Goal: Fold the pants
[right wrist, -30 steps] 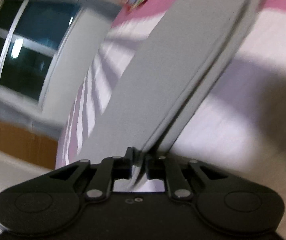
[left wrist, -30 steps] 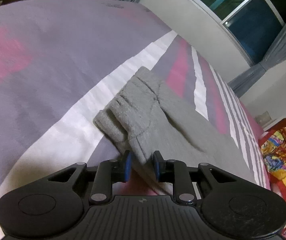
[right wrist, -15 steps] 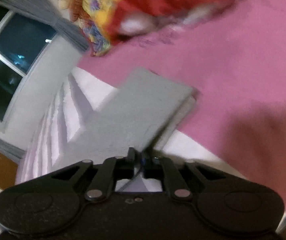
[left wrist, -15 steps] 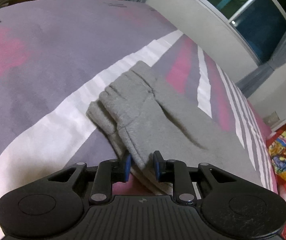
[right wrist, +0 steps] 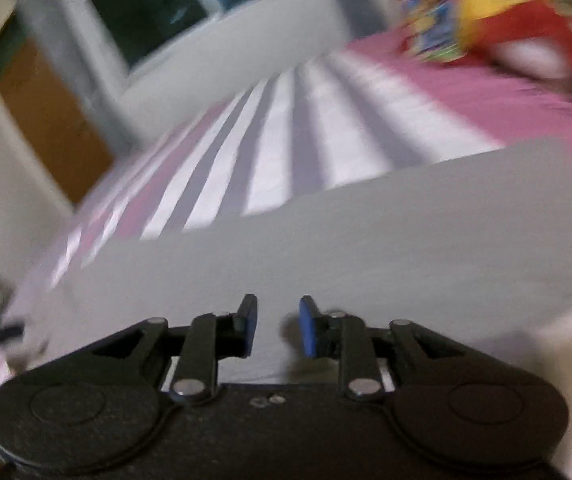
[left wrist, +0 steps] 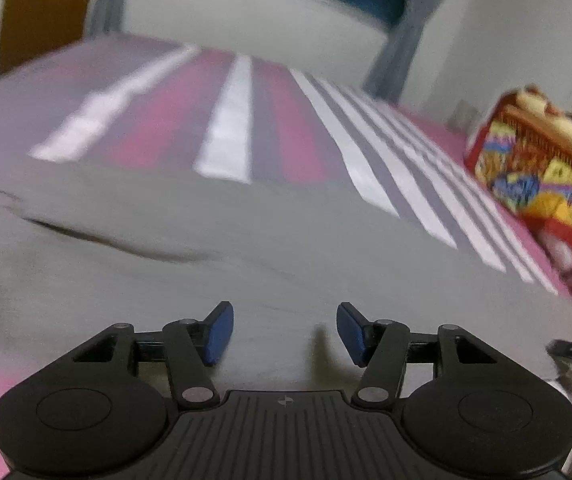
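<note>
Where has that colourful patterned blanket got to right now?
The colourful blanket lies at the right edge of the left wrist view and top right of the right wrist view, on the pink part of the striped bedspread, beyond the grey pants.

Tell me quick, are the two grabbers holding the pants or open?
Left gripper: open, nothing between its fingers; gray pants lie under it.
Right gripper: open, holding nothing, above the pants.
</note>
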Demonstrator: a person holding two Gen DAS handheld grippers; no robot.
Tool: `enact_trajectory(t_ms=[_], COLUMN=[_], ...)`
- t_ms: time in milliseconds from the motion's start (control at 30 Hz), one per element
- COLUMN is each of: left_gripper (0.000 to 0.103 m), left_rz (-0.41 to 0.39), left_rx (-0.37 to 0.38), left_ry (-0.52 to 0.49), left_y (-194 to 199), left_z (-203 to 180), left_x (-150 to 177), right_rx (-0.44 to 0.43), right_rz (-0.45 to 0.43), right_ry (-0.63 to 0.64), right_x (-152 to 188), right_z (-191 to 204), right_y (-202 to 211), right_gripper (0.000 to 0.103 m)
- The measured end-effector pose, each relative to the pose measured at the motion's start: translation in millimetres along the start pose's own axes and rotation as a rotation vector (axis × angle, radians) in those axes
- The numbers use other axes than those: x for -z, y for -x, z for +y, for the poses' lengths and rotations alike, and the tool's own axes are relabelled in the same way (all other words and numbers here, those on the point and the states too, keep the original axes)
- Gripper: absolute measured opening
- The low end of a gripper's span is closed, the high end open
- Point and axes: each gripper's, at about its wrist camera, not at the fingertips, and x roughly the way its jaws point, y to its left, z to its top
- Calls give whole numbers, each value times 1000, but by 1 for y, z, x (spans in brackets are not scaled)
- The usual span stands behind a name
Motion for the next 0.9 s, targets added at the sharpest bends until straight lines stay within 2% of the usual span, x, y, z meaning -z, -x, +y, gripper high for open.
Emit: enact_trajectory(t_ms=[33, 100, 167, 233, 300, 367, 467, 500, 533, 567, 600, 633, 700, 733, 767, 800, 900], left_gripper=[57, 57, 57, 57, 57, 57, 57, 57, 57, 57, 57, 57, 57, 57, 57, 57, 57], left_rz=[45, 48, 74, 51, 1, 21, 88, 103, 106, 111, 113, 99, 52, 70, 99, 112, 67], left_rx=[-21, -71, -80, -53, -15, 4, -49, -58, -59, -61, -53, -40, -53, -83, -102, -84, -61], left_ry=[6, -13, -8, -12, -53, -82, -89, -77, -65, -52, -30, -20, -24, -27, -20, -11, 20], left_y=[-20, -38, -41, -32, -25, -35, -69, -79, -87, -94, -95, -95, -93, -98, -103, -105, -75], left_z=[-3, -7, -8, -8, -12, -13, -7, -4, -1, -4, -3, -4, 1, 6, 16, 25, 38], left_x=[-1, -3, -16, -25, -29, -34, -44, -48, -55, -61, -69, -77, -87, -89, -87, -84, -80], right_rx=[49, 74, 95, 50, -45, -143, -262, -261, -222, -184, -164, -160, -216, -231, -209, -187, -241], right_rz=[2, -12, -2, -31, -27, 12, 129, 187, 214, 204, 200, 197, 157, 152, 173, 200, 195], right_ry=[-2, -77, -69, 8, 66, 124, 156, 171, 185, 201, 205, 199, 197, 211, 236, 257, 210], right_x=[-3, -10, -21, -28, -37, -46, -55, -57, -58, -62, -70, -77, -89, -86, -84, -79, -77], right_z=[1, 0, 10, 28, 51, 80, 128, 144, 157, 169, 181, 191, 208, 216, 219, 217, 191], right_y=[-14, -23, -23, -18, -24, -46, -94, -119, -138, -151, -159, -162, -164, -164, -172, -180, -157], right_gripper=[16, 17, 25, 27, 27, 27, 28, 30, 31, 33, 40, 42, 41, 40, 40, 37, 38])
